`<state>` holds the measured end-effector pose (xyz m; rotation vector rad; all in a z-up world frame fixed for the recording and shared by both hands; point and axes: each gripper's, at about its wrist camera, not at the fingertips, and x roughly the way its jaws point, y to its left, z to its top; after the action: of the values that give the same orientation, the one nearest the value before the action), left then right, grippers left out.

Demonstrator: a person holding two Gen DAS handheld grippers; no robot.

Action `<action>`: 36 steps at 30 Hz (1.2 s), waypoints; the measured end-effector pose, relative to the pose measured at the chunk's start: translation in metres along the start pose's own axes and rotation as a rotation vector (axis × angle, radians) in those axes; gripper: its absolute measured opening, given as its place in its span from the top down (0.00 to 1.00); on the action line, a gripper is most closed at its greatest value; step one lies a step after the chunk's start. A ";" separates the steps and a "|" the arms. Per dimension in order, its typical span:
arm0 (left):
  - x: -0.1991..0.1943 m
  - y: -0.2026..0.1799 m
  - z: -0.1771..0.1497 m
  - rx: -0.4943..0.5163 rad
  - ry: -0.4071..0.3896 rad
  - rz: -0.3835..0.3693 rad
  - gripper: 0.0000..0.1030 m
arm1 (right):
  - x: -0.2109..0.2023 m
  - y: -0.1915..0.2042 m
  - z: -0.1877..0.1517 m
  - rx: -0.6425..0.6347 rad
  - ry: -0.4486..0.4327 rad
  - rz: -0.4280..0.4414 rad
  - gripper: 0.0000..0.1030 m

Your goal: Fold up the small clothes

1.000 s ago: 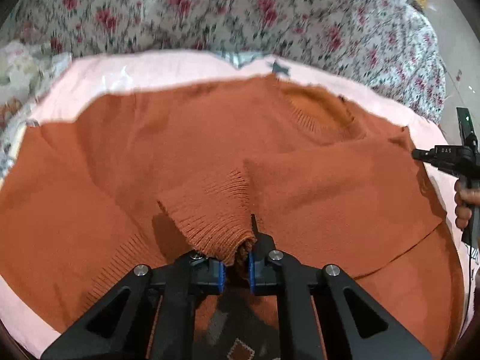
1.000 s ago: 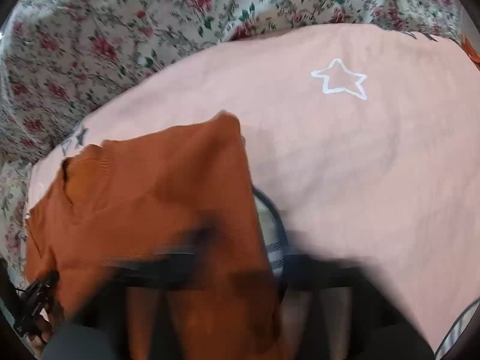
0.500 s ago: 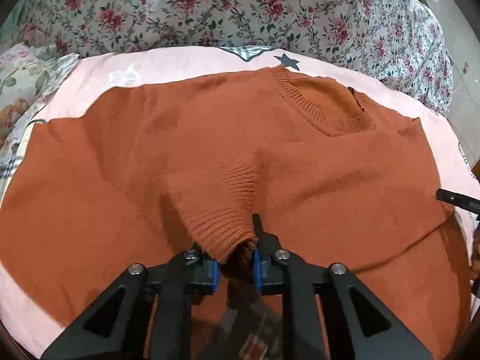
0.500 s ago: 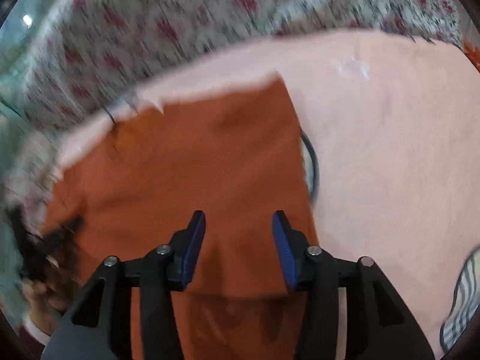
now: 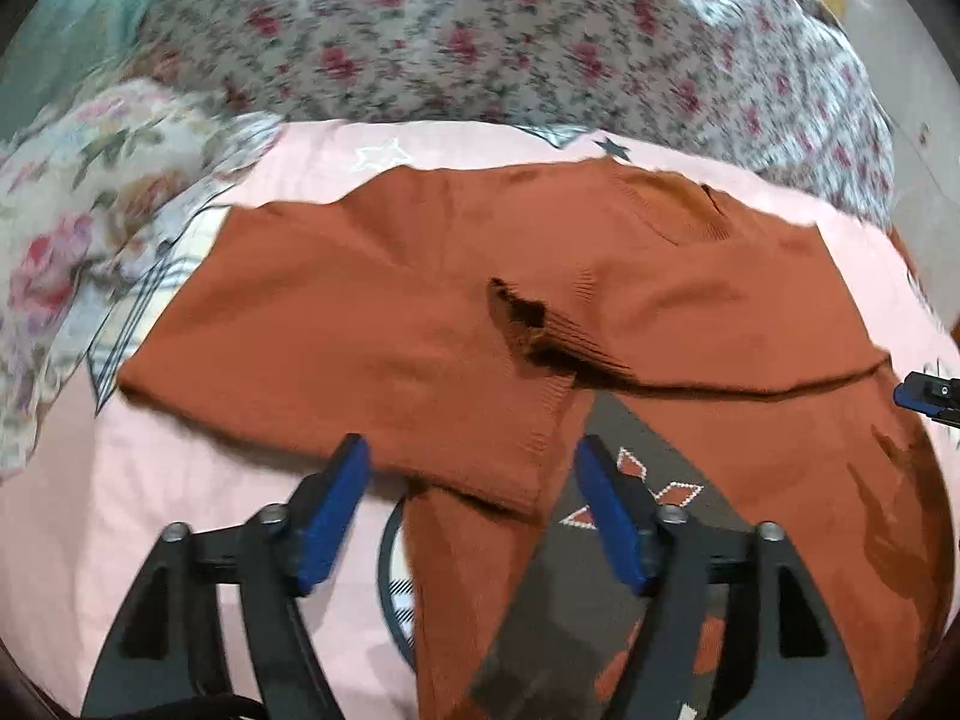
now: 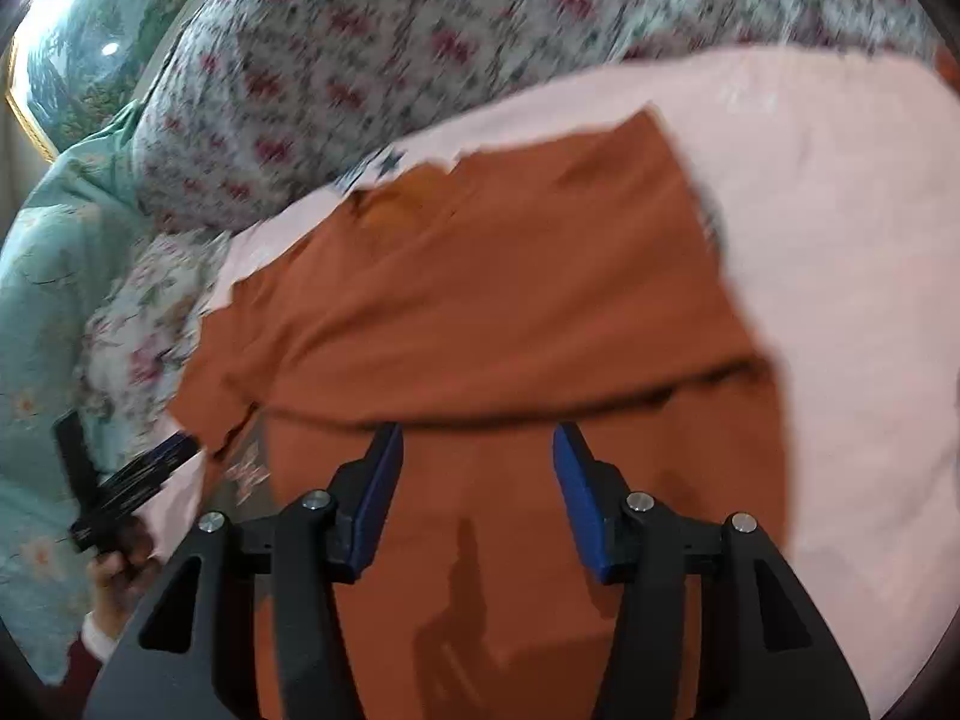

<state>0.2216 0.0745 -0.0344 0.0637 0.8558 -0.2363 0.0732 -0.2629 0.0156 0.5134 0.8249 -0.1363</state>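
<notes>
A rust-orange knitted sweater lies spread on a pale pink sheet printed with stars, its ribbed neckline toward the far side and both sleeves folded in across the body. The ribbed cuff of one sleeve sits near the middle of the garment, slightly rumpled and gaping. A dark panel with a diamond pattern shows where the sleeves part. Beyond the sheet, a rumpled white bedcover scattered with red roses heaps up, and a paler floral cloth bunches at the left. In the right wrist view a teal flowered fabric hangs at the side, with what looks like a landscape picture on the wall behind it.

The left gripper hovers over the near sleeve fold, blue-padded jaws spread wide and holding nothing. The right gripper is likewise released, its jaws apart above the sweater's lower body.
</notes>
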 end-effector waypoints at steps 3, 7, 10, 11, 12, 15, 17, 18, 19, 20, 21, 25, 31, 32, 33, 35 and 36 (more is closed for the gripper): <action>0.014 -0.018 0.003 0.097 0.020 0.038 0.22 | 0.011 0.007 -0.009 0.011 0.034 0.027 0.48; 0.048 -0.025 0.001 0.174 0.087 0.141 0.42 | 0.014 0.014 -0.019 0.026 0.056 0.044 0.48; 0.047 -0.003 0.010 0.099 0.075 0.131 0.76 | 0.013 0.018 -0.019 0.023 0.055 0.042 0.48; 0.045 0.007 0.013 0.064 0.077 0.112 0.85 | 0.012 0.020 -0.019 0.019 0.052 0.044 0.48; 0.040 0.020 0.016 0.007 0.071 0.066 0.86 | 0.011 0.021 -0.019 0.016 0.048 0.046 0.48; 0.012 0.044 0.021 -0.110 0.006 0.010 0.87 | 0.007 0.025 -0.020 0.003 0.038 0.055 0.48; -0.014 0.050 0.026 -0.161 -0.048 -0.030 0.88 | 0.005 0.027 -0.021 -0.003 0.033 0.059 0.48; -0.026 0.050 0.031 -0.189 -0.074 -0.068 0.88 | 0.004 0.027 -0.021 -0.005 0.030 0.062 0.48; -0.034 0.047 0.036 -0.203 -0.096 -0.097 0.88 | 0.002 0.027 -0.021 -0.008 0.024 0.066 0.48; -0.039 0.044 0.041 -0.207 -0.112 -0.116 0.88 | 0.000 0.027 -0.020 -0.009 0.019 0.067 0.48; -0.046 0.033 0.051 -0.206 -0.136 -0.157 0.88 | -0.003 0.026 -0.019 -0.011 0.010 0.067 0.48; -0.044 -0.022 0.080 -0.151 -0.164 -0.283 0.88 | -0.014 0.017 -0.016 0.011 -0.027 0.063 0.48; 0.011 -0.138 0.103 -0.055 -0.105 -0.424 0.88 | -0.031 -0.016 -0.008 0.090 -0.082 0.012 0.48; 0.022 -0.153 0.105 -0.047 -0.093 -0.438 0.88 | -0.033 -0.022 -0.006 0.102 -0.090 0.006 0.48; 0.035 -0.170 0.105 -0.035 -0.080 -0.451 0.88 | -0.035 -0.026 -0.005 0.112 -0.098 -0.001 0.48; 0.059 -0.194 0.105 -0.025 -0.041 -0.476 0.87 | -0.041 -0.038 -0.001 0.132 -0.120 -0.020 0.48; 0.071 -0.205 0.102 -0.017 -0.019 -0.483 0.87 | -0.043 -0.043 -0.001 0.139 -0.129 -0.026 0.48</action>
<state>0.2945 -0.1532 -0.0126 -0.1638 0.8452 -0.6808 0.0302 -0.3031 0.0306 0.6182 0.6992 -0.2497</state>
